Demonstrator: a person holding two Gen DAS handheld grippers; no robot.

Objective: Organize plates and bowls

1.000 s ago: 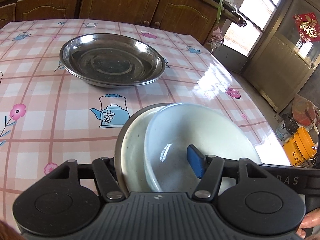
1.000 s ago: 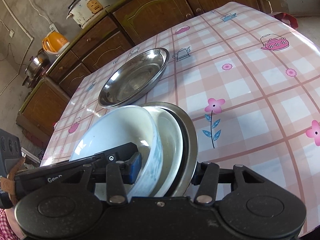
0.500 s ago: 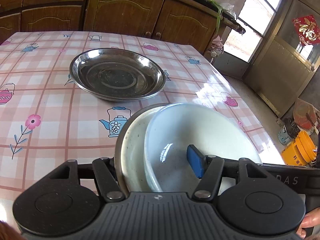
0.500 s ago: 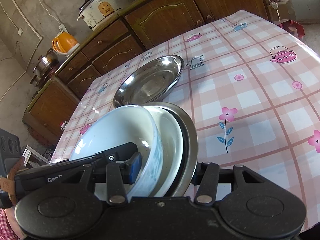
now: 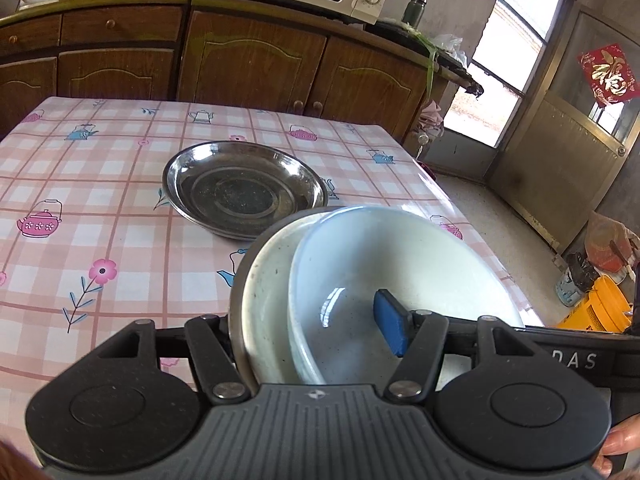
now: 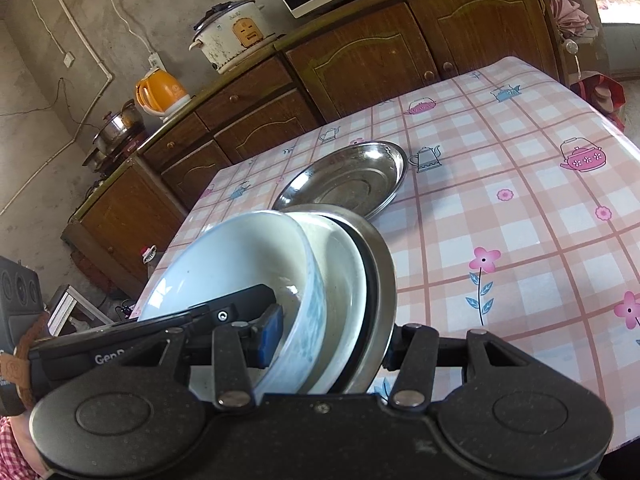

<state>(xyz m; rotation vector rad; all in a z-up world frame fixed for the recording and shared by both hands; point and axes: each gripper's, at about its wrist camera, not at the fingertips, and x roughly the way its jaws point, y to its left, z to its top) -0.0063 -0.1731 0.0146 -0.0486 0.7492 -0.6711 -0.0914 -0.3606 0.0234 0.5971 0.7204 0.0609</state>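
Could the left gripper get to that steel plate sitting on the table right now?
Probably not yet. The left gripper is shut on a stack of bowls, shared with the right gripper. The steel plate lies uncovered just beyond, so the path is free once the stack is set down.

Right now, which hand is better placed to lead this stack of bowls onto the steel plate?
Left, narrowly. The left gripper and right gripper are both shut on the stack, but the left wrist view shows the steel plate more squarely ahead and less hidden.
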